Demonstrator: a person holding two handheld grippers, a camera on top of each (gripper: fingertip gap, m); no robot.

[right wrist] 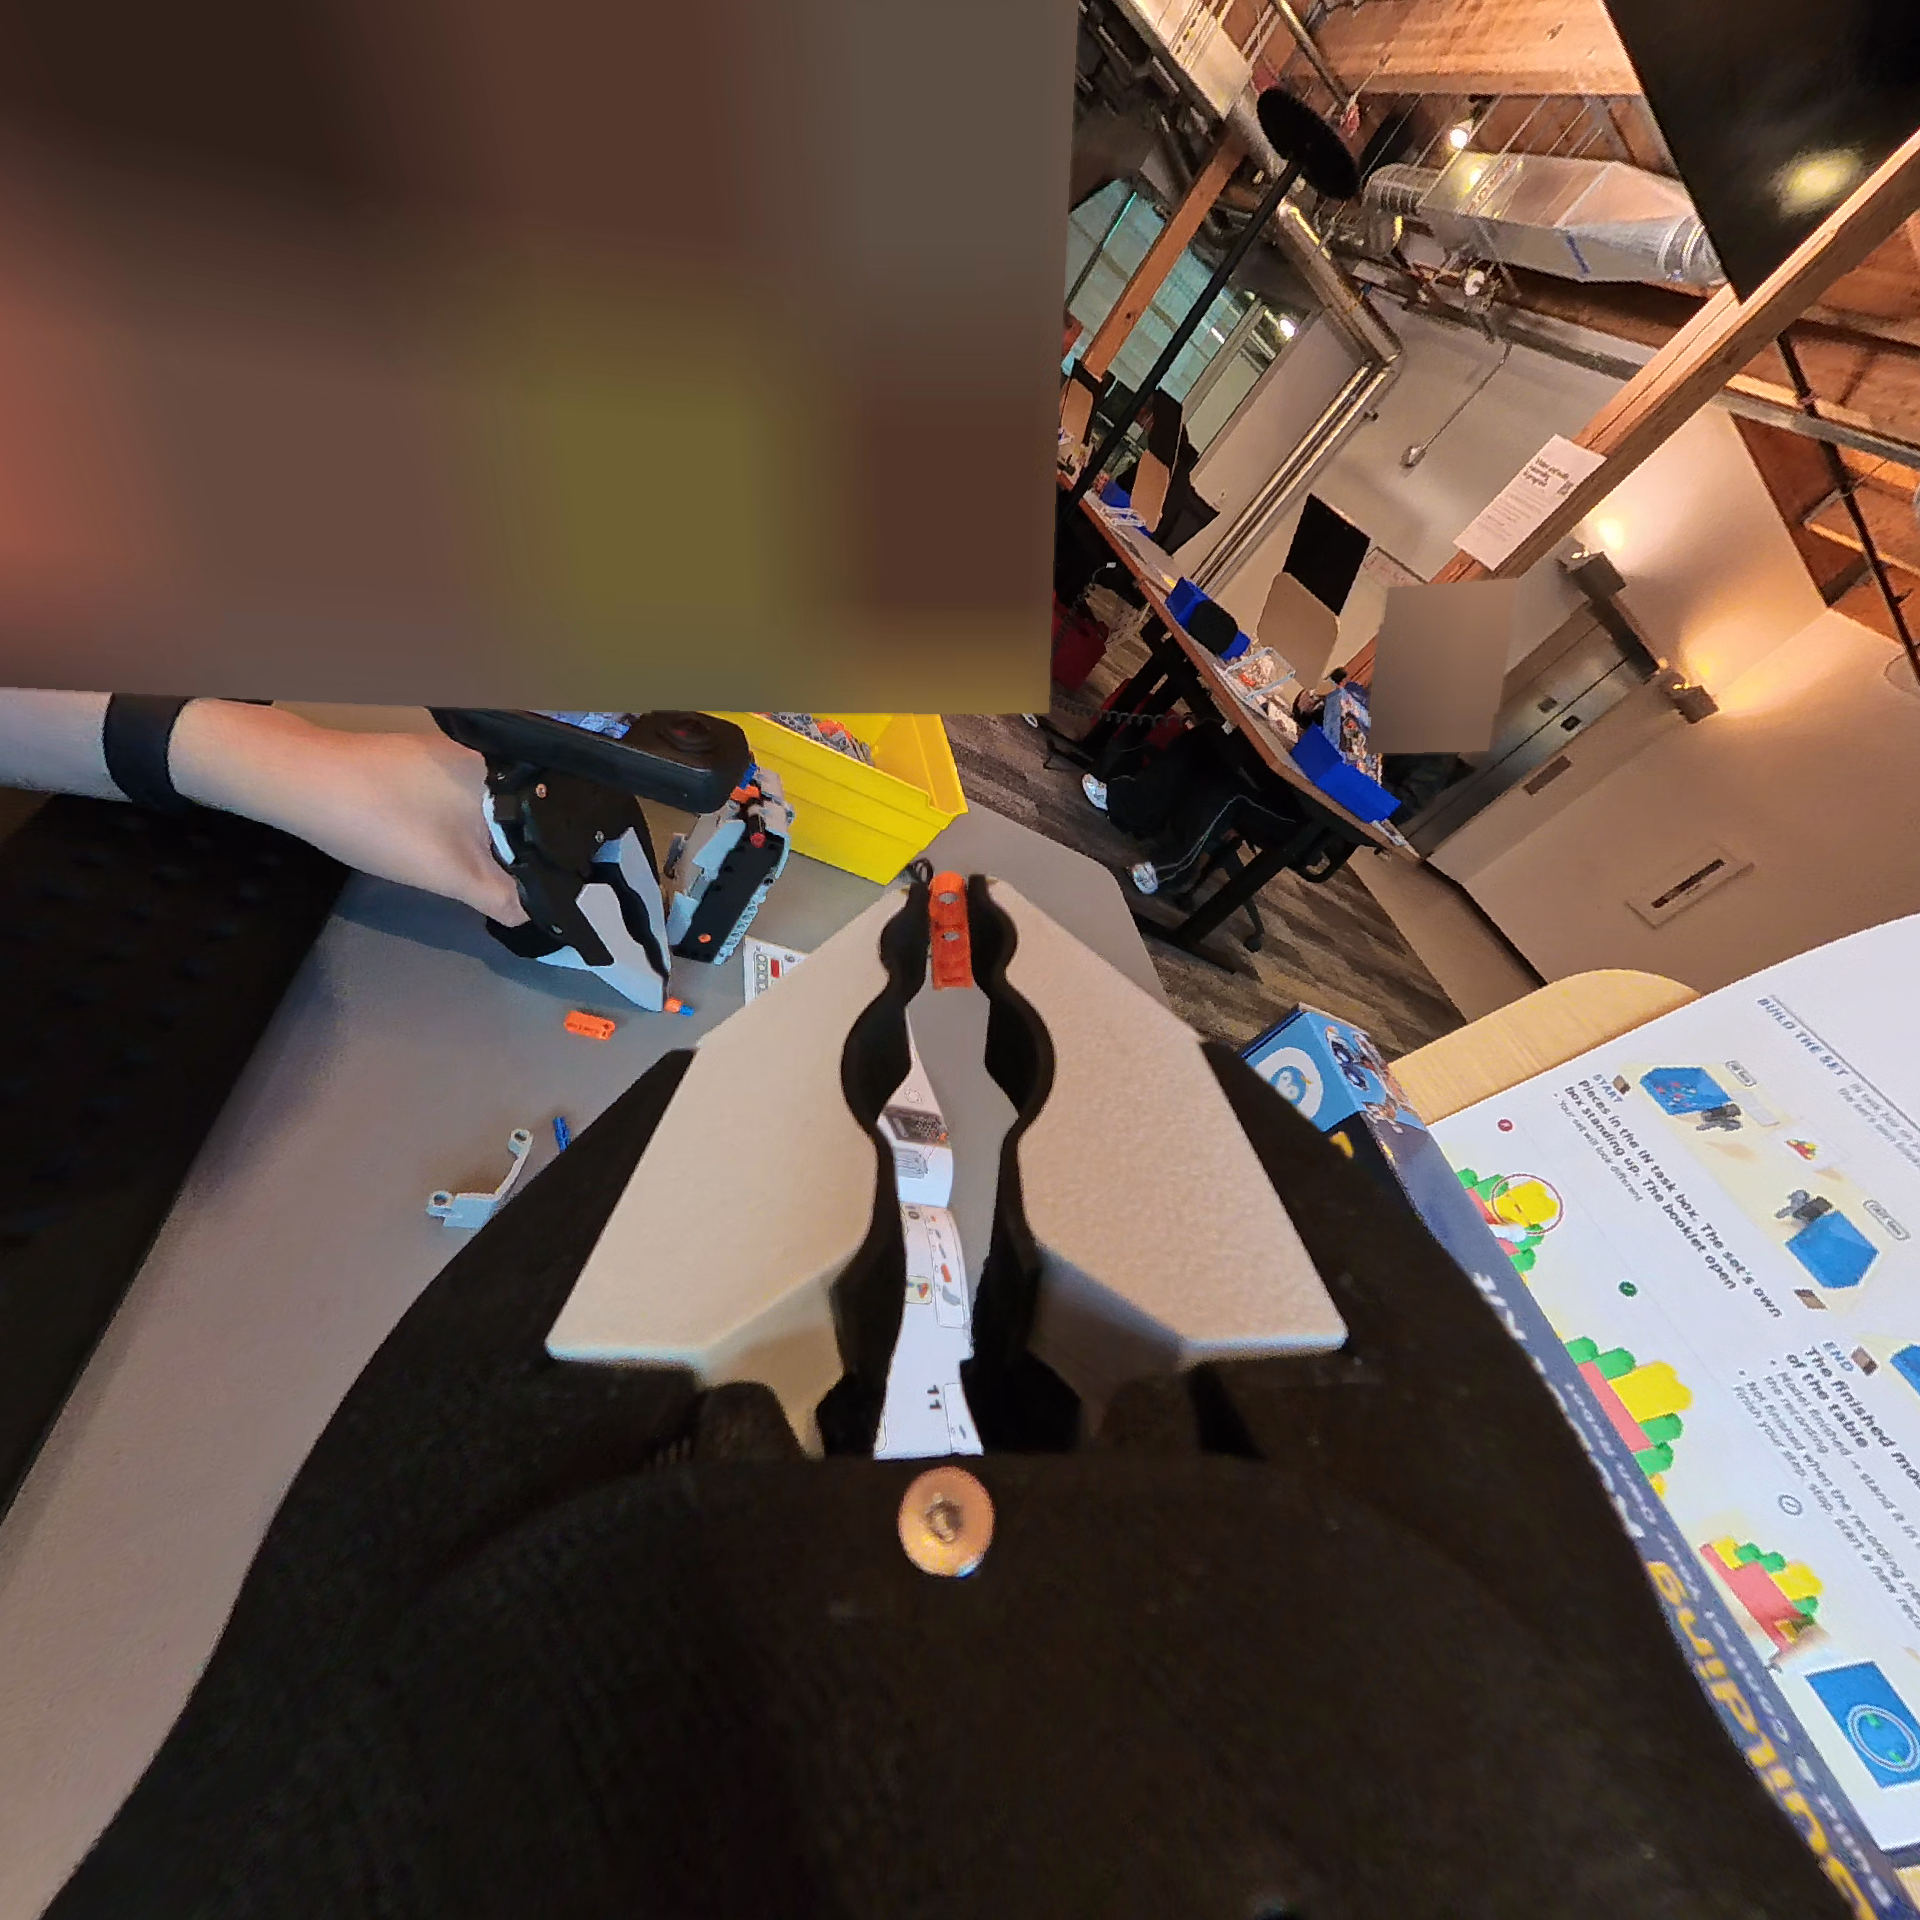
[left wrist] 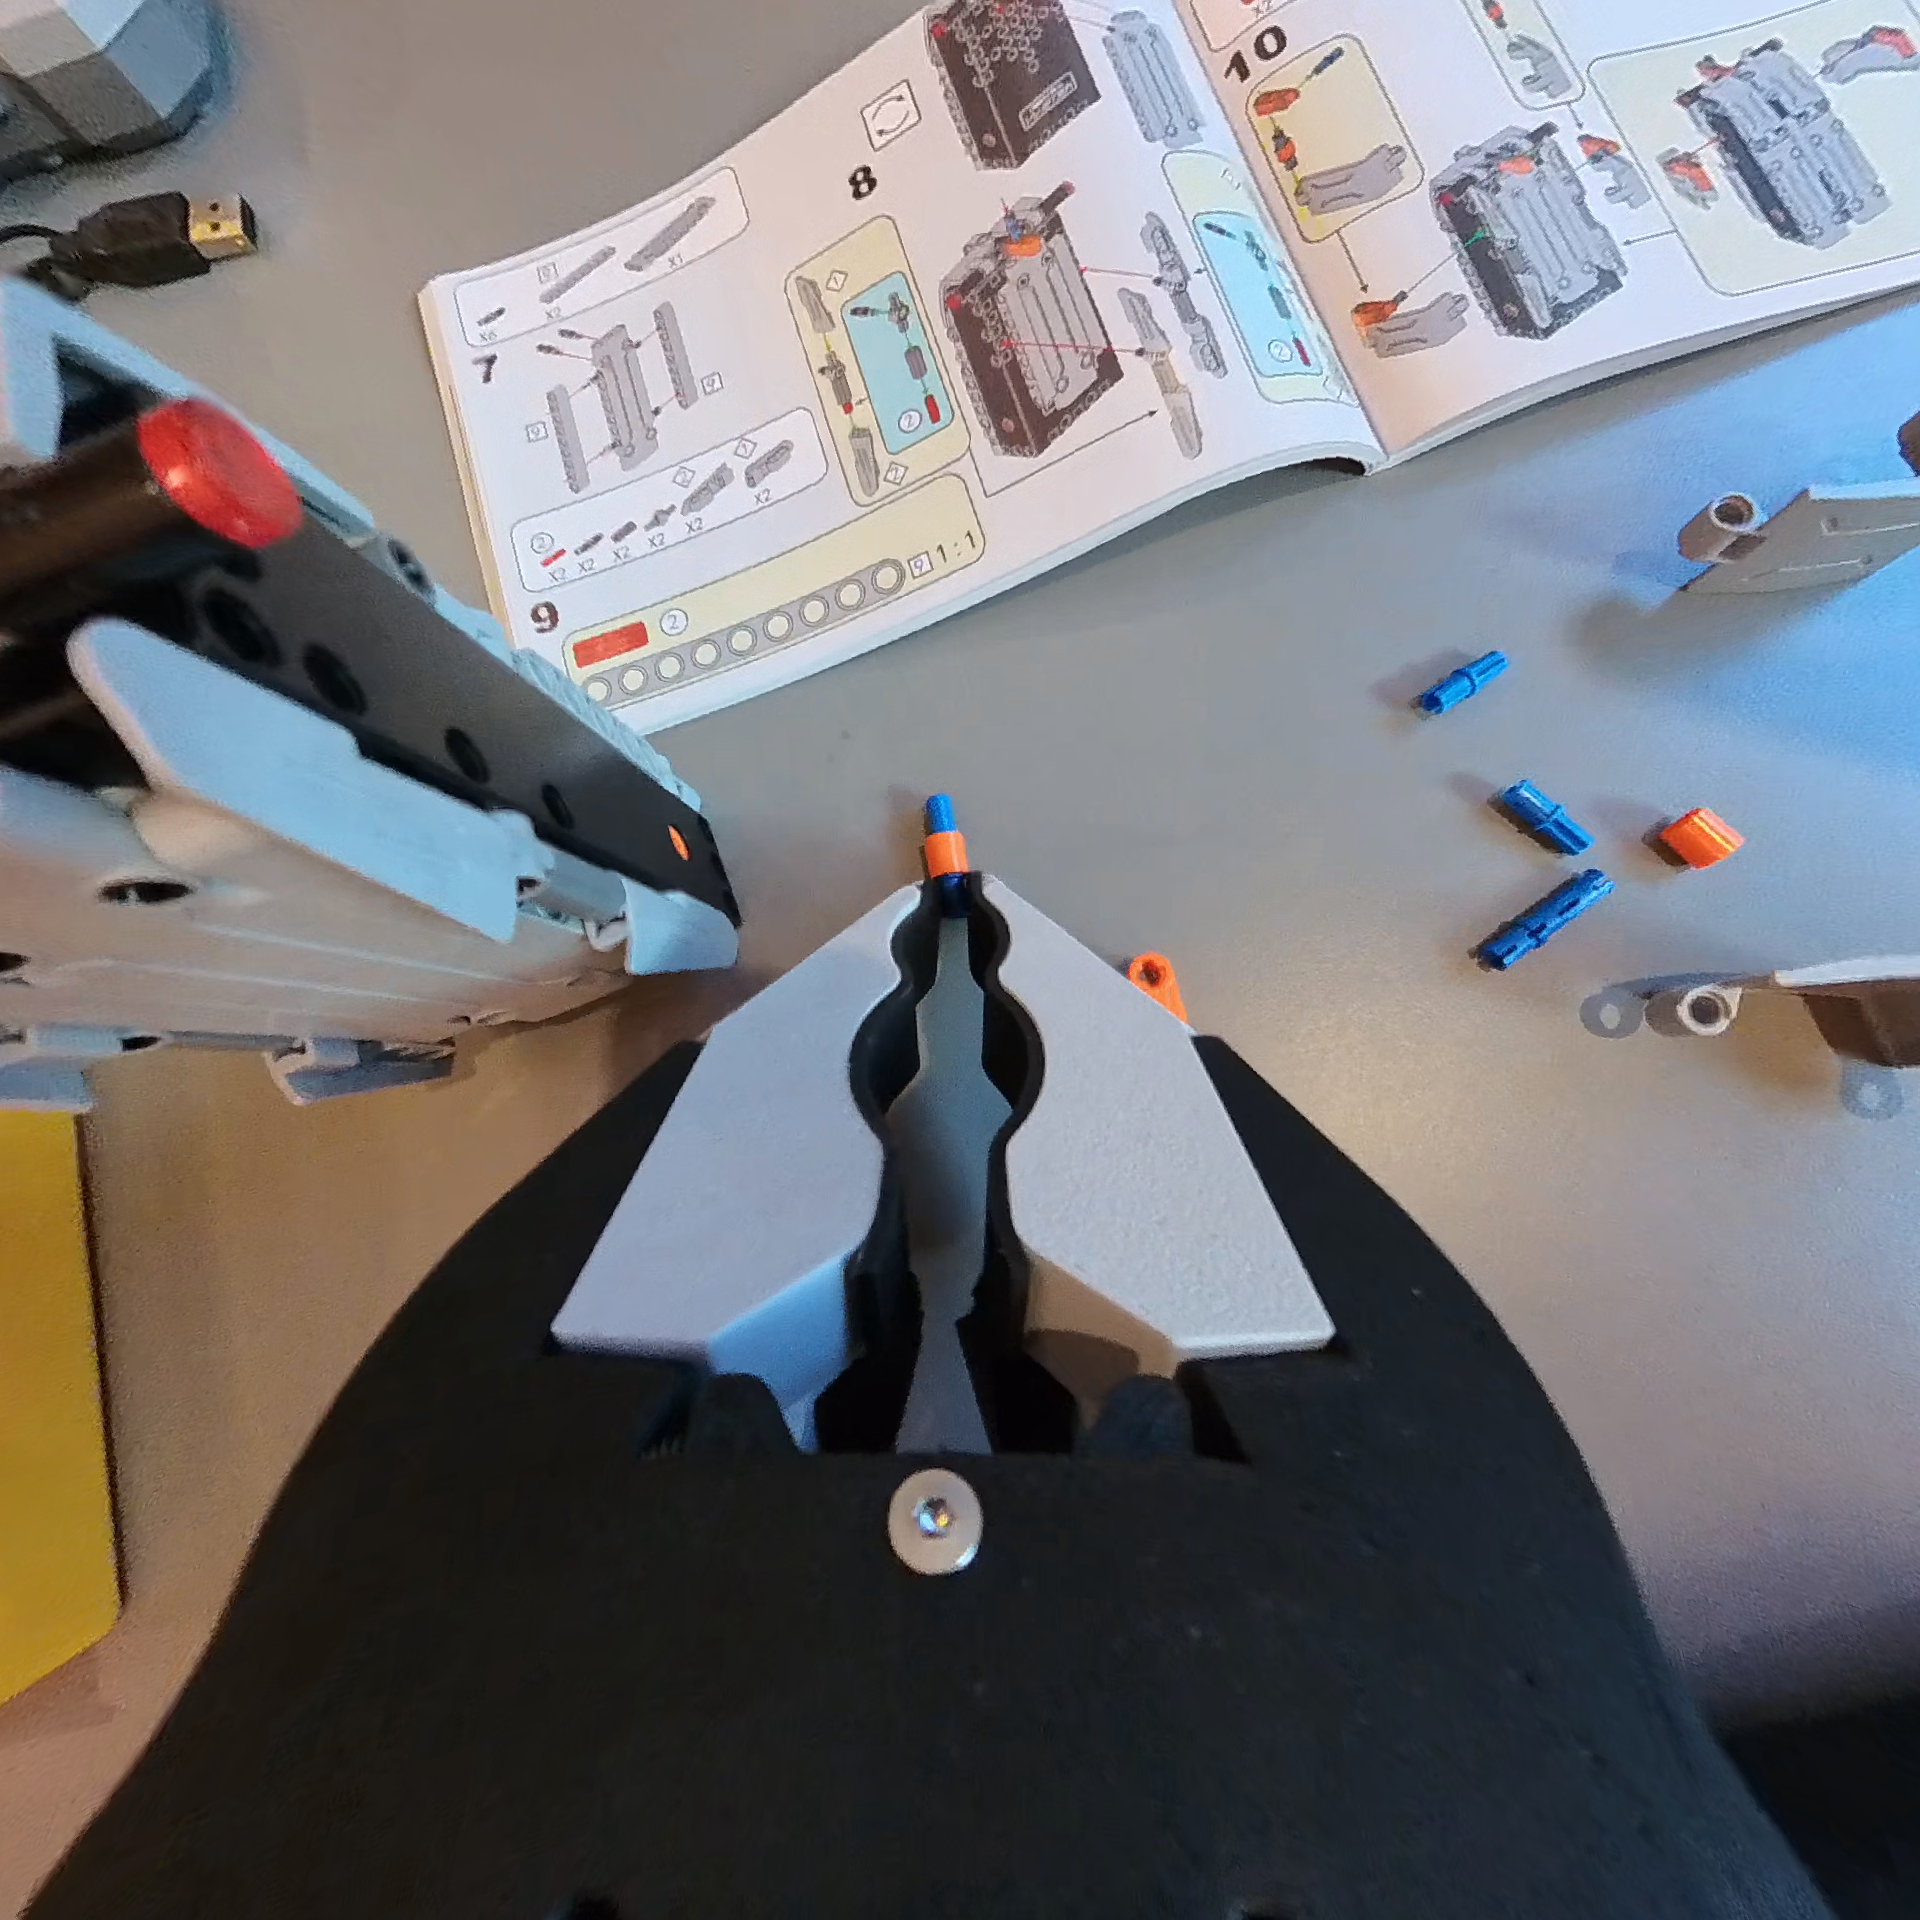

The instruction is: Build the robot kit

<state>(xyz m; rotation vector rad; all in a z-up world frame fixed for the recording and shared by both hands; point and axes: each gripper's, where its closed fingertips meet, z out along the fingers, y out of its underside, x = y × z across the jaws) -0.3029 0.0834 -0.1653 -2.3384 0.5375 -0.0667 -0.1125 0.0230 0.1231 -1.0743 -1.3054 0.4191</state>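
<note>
left gripper [left wrist: 948, 891] jaws pinching small blue plastic pin with orange bushing [left wrist: 943, 844], low over grey tabletop [left wrist: 1143, 748] | right gripper [right wrist: 948, 914] jaws pinching orange holed plastic connector [right wrist: 947, 940], held above table | open instruction booklet [left wrist: 935, 343] behind, loose blue pins [left wrist: 1545, 817] right, grey-black block assembly [left wrist: 343, 790] left

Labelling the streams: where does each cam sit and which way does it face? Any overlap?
Left wrist view: on the left claw, looking down at the grey table; own fingers pinch a blue pin with orange bush.
Right wrist view: on the right claw, raised, facing across the table into the room; own fingers pinch an orange connector.
Shared: table, open instruction booklet, grey-and-black model. Right view also shows the left claw and a hand.
</note>
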